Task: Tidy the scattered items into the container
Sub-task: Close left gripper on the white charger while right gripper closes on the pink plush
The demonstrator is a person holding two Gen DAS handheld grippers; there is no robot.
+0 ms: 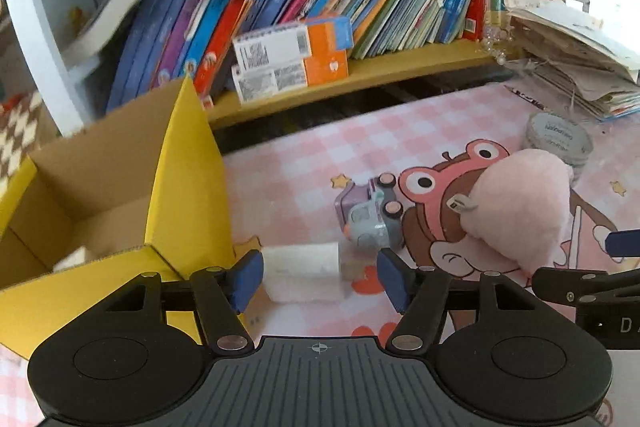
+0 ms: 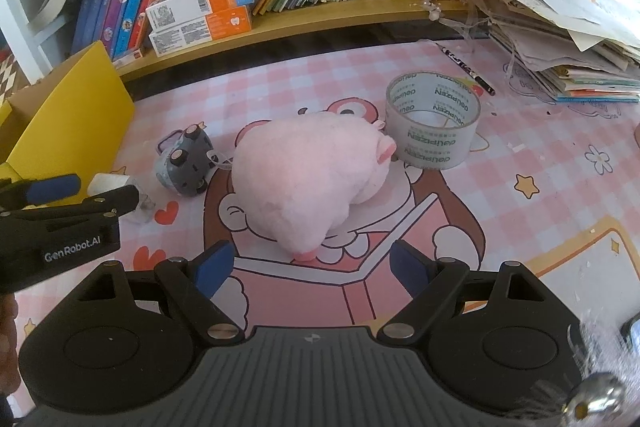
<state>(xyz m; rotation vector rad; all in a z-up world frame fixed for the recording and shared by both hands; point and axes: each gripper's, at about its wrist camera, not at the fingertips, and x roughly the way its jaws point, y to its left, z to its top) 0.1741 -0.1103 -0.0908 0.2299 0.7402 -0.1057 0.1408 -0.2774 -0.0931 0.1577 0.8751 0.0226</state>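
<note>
Left wrist view: left gripper hovers with blue pads parted and not pressing on the small white rectangular block that lies between them on the pink checked cartoon mat. Yellow cardboard box with open flaps, the container, stands just left of the block. Grey-and-lilac toy car lies on its side just beyond the block; fluffy pink plush toy sits right of the car. Risk, as I judge it: the block sits close to the box flap, so closing off-centre could push it under the flap or clip the car.

Right wrist view: right gripper open and empty, the plush just ahead of its fingers. Clear tape roll touches the plush's far side, print reads "deli" and "PIZEN". Left gripper body shows "GenRobot.AI". A grab at the plush could drag the tape roll along.
</note>
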